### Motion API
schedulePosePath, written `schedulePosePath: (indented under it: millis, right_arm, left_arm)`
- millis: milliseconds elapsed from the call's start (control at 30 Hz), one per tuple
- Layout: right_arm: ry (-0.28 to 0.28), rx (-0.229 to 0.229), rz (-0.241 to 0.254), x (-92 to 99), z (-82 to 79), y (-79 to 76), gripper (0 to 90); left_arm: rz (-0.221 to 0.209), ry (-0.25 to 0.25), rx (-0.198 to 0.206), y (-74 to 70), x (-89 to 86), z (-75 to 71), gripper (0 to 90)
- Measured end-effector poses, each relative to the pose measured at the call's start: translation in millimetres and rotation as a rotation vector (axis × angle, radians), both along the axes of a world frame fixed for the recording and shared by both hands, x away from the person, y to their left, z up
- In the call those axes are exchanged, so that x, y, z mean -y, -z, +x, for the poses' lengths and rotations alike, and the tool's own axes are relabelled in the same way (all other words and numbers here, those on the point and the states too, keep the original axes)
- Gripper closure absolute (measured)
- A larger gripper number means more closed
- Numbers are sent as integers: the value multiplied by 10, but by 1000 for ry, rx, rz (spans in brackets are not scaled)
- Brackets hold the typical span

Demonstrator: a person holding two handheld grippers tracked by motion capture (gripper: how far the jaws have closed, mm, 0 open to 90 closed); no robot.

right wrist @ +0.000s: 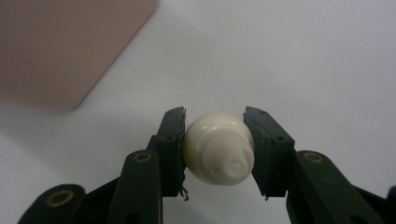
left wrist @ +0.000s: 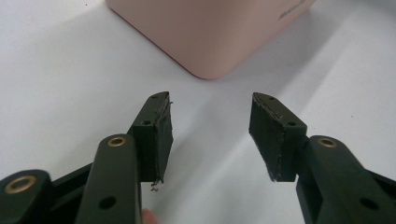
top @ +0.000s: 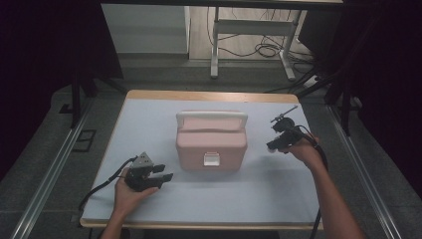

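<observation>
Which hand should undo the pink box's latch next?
Left, probably. The left gripper sits open and empty near the front of the pink box, close to its white latch. The right gripper is shut on a white bulb-shaped object, so it's occupied.

You have one pink box point(top: 211, 139) at the middle of the bench point(top: 149, 199), one white rounded knob point(right wrist: 218, 150), and two claws: left claw point(top: 164, 174), right claw point(top: 272, 145).
</observation>
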State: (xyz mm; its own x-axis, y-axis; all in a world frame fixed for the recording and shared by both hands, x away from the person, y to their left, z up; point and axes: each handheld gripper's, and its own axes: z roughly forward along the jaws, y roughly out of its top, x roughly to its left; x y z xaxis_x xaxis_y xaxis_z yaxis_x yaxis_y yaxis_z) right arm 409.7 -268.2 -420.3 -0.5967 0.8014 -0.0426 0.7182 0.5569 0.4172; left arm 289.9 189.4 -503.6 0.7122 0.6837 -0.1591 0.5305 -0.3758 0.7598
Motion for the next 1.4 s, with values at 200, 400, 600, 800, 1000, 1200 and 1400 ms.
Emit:
schedulePosePath:
  millis: [200,400,600,800,1000,1200,1400]
  right_arm:
    - [-27,-26,-14,-96,-42,177,597]
    - [-40,-41,-22,-131,-58,288,597]
    - [-46,-60,-29,-164,-65,345,596]
    - [-61,-68,-48,-193,-68,407,594]
    - [-66,-66,-48,-191,-79,407,585]
    - [-29,8,17,-93,-148,239,448]
    - [-15,97,100,3,-282,-7,418]
  left_arm:
    - [0,2,3,-8,-8,-11,492]
    - [3,3,2,-3,-5,-8,492]
    - [4,4,1,-2,-4,-10,492]
    - [3,5,1,4,0,-10,492]
    - [5,6,-1,6,4,-9,492]
    - [3,5,-1,4,1,-6,492]
    - [3,7,-4,6,4,-1,491]
